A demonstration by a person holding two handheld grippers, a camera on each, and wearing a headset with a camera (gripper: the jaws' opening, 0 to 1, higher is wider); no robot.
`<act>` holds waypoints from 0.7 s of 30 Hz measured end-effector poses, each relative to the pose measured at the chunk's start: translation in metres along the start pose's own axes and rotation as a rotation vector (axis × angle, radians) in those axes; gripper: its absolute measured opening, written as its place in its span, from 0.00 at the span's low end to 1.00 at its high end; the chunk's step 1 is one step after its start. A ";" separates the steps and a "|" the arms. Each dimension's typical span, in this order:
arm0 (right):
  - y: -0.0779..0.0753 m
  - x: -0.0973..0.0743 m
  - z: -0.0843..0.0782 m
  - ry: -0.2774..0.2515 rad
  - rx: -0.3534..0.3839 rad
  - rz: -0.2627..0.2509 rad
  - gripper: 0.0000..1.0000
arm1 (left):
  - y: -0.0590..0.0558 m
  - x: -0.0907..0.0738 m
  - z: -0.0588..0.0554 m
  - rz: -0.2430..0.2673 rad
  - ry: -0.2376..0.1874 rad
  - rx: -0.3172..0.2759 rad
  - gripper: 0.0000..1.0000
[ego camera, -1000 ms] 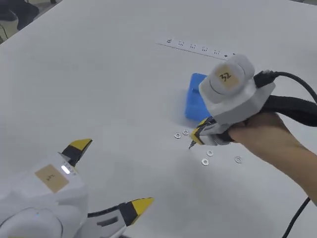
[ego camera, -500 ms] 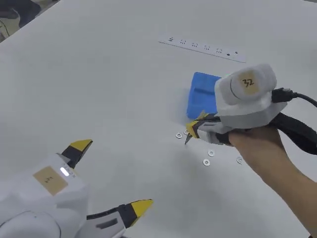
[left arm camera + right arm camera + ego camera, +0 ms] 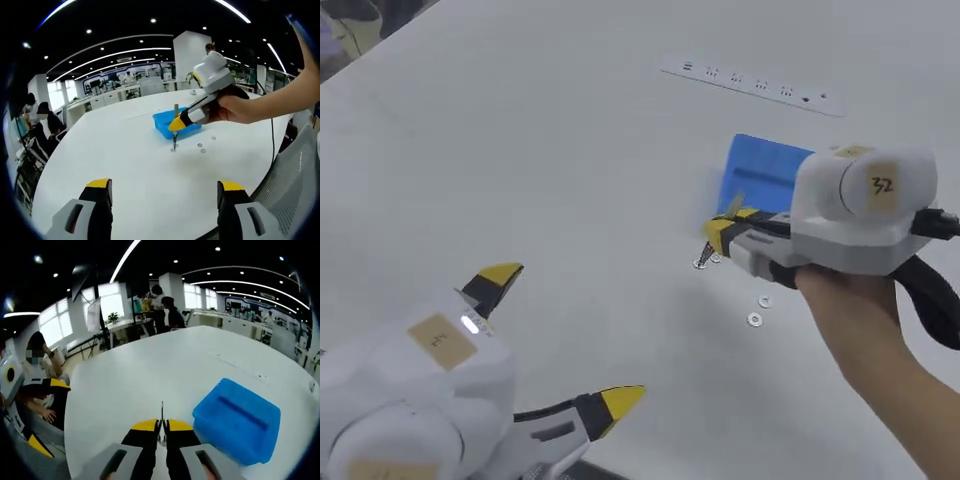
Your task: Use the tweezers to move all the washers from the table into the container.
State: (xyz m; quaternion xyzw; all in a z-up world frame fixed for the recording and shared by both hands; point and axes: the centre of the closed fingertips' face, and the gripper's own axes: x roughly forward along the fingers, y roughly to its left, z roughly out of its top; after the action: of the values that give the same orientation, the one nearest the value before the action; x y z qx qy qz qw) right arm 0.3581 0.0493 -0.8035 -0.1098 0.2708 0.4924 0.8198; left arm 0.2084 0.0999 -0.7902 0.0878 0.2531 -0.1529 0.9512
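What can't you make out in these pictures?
- Whether the tweezers pinch a washer: too small, head and left gripper views.
- Contents of the container: blurred in the right gripper view; right gripper covers part in the head view.
- Table under the hand: hidden, head view.

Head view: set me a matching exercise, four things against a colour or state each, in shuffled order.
Things:
1. left gripper
2. right gripper
3. container
4. washers

States:
A. blue, standing on the table just beyond the right gripper
B. jaws closed on the tweezers
C. lying loose on the table
D. jaws wide apart, holding nothing

Pairs: 1-D; 2-B; 3-A; 4-C
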 end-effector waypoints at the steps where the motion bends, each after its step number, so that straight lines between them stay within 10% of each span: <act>1: 0.000 0.001 0.000 0.001 -0.001 0.003 0.02 | 0.000 0.000 0.000 0.000 -0.001 -0.001 0.89; 21: -0.008 0.009 -0.005 0.012 -0.037 0.001 0.02 | 0.003 0.003 -0.001 -0.003 0.015 0.002 0.88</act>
State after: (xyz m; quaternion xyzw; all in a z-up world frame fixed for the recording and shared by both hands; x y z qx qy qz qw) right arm 0.3666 0.0495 -0.8133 -0.1277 0.2664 0.4972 0.8158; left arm 0.2110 0.1024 -0.7924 0.0897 0.2602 -0.1538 0.9490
